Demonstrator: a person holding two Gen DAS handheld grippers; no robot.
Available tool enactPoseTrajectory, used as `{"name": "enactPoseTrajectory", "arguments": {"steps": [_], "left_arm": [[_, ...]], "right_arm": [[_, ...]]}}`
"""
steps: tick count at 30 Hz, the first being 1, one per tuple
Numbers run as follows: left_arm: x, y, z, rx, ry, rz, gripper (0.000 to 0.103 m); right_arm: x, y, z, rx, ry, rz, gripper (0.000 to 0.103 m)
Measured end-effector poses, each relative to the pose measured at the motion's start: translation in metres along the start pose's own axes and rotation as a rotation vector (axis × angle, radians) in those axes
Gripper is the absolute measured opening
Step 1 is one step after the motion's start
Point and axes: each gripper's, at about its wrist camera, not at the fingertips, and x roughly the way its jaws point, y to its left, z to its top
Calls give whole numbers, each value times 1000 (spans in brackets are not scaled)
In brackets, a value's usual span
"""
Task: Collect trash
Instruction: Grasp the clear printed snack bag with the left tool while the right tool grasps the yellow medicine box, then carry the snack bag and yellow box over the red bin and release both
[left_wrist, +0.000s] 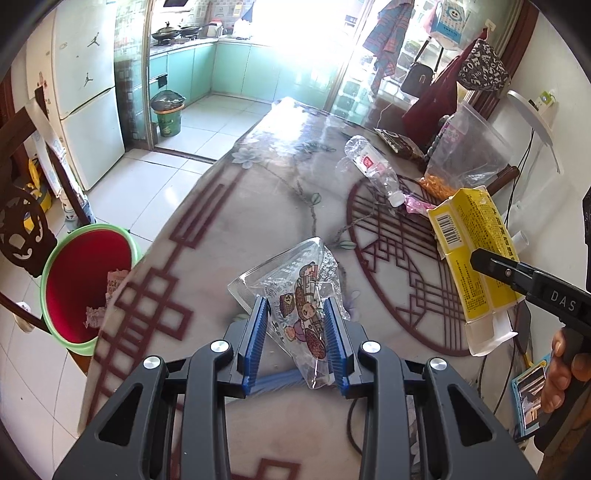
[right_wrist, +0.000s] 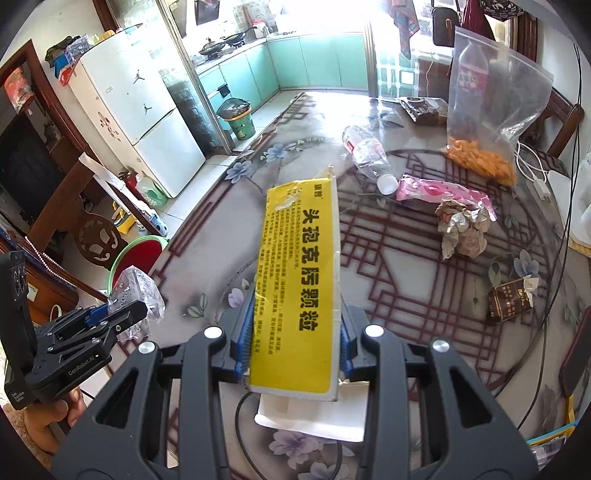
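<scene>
My left gripper (left_wrist: 298, 314) is shut on a clear printed snack wrapper (left_wrist: 295, 291) and holds it above the table; it also shows in the right wrist view (right_wrist: 138, 291). My right gripper (right_wrist: 295, 332) is shut on a flattened yellow medicine box (right_wrist: 299, 280), also seen in the left wrist view (left_wrist: 476, 254). A red bin with a green rim (left_wrist: 79, 284) stands on the floor left of the table, with paper scraps inside. On the table lie an empty plastic bottle (right_wrist: 367, 157), a pink wrapper (right_wrist: 439, 192), crumpled foil (right_wrist: 463, 230) and a brown cigarette pack (right_wrist: 511, 299).
A clear zip bag with orange snacks (right_wrist: 487, 110) stands at the far right. A dark snack packet (right_wrist: 421, 107) lies at the back. White cables (right_wrist: 535, 177) run along the right edge. A wooden chair (left_wrist: 22, 221) and a fridge (left_wrist: 88, 92) stand left of the patterned table (left_wrist: 258, 192).
</scene>
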Motion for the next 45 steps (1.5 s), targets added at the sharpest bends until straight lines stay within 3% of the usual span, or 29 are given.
{"name": "enactPoseTrajectory", "arguments": {"steps": [22,45], "left_arm": [[-22,131,4,-39,1,-1,29],[-36,244,-4,-220,-15,69,29]], "right_arm": [[20,123,-4,-26,-12,-19,35],[67,240,7,-201,56,61,36]]}}
